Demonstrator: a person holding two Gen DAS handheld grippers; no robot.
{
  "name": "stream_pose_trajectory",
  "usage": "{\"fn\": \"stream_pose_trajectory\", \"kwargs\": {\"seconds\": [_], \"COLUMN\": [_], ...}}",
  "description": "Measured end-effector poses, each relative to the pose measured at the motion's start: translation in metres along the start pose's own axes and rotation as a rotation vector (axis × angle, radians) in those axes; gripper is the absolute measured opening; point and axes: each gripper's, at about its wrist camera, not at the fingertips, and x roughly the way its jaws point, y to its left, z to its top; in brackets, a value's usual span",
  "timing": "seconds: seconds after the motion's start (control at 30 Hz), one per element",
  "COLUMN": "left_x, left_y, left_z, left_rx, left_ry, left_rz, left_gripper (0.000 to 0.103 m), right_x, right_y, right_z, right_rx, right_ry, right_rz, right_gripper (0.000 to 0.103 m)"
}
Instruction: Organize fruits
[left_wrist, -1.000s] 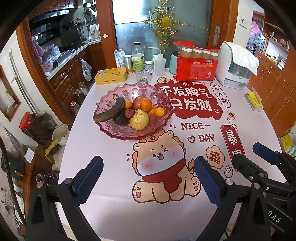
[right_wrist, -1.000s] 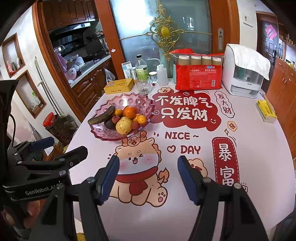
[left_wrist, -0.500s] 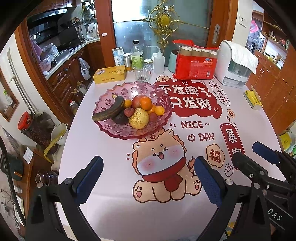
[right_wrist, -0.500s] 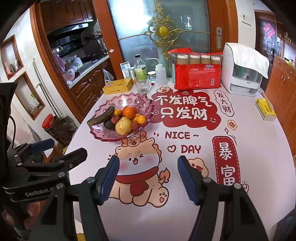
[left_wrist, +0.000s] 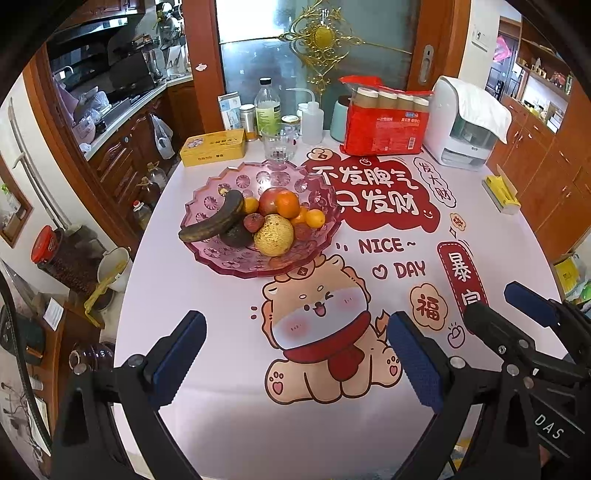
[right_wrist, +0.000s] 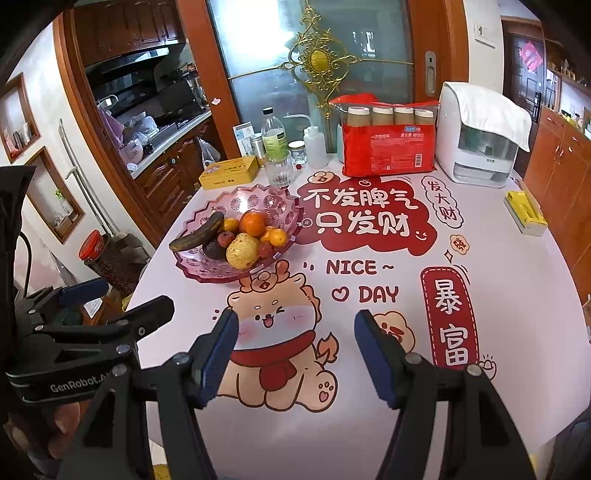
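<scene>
A pink glass fruit bowl (left_wrist: 207, 254) (right_wrist: 192, 267) stands on the table's far left. It holds a blackened banana (left_wrist: 216, 221) (right_wrist: 197, 232), a spotted yellow pear (left_wrist: 274, 235) (right_wrist: 242, 251), oranges (left_wrist: 287, 205) (right_wrist: 253, 223), a red apple and small dark fruits. My left gripper (left_wrist: 295, 354) is open and empty above the near table edge; it also shows at the left of the right wrist view (right_wrist: 110, 299). My right gripper (right_wrist: 295, 350) is open and empty beside it, also showing in the left wrist view (left_wrist: 506, 302).
At the table's back stand a yellow tin (left_wrist: 213, 147), a glass (left_wrist: 279, 147), bottles (left_wrist: 268, 110), a red pack of paper cups (left_wrist: 386, 127) and a white appliance (left_wrist: 461, 129). A yellow box (left_wrist: 502, 189) lies at the right edge. Cabinets flank the table.
Both views have shifted slightly; the bowl sits a little lower in the frames. Both grippers stay open and empty.
</scene>
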Motion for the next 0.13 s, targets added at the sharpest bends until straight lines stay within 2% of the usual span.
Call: {"fn": "stream_pose_trajectory", "kwargs": {"seconds": [0.13], "left_x": [0.0001], "left_y": [-0.0003], "left_z": [-0.0008], "left_rx": [0.006], "left_ry": [0.003], "left_rz": [-0.002], "left_gripper": [0.098], "right_x": [-0.0003], "right_y": [-0.0001], "right_z": [-0.0017], "right_rx": [0.004], "right_ry": [0.0], "right_rz": [-0.001], "right_gripper": [0.066]}}
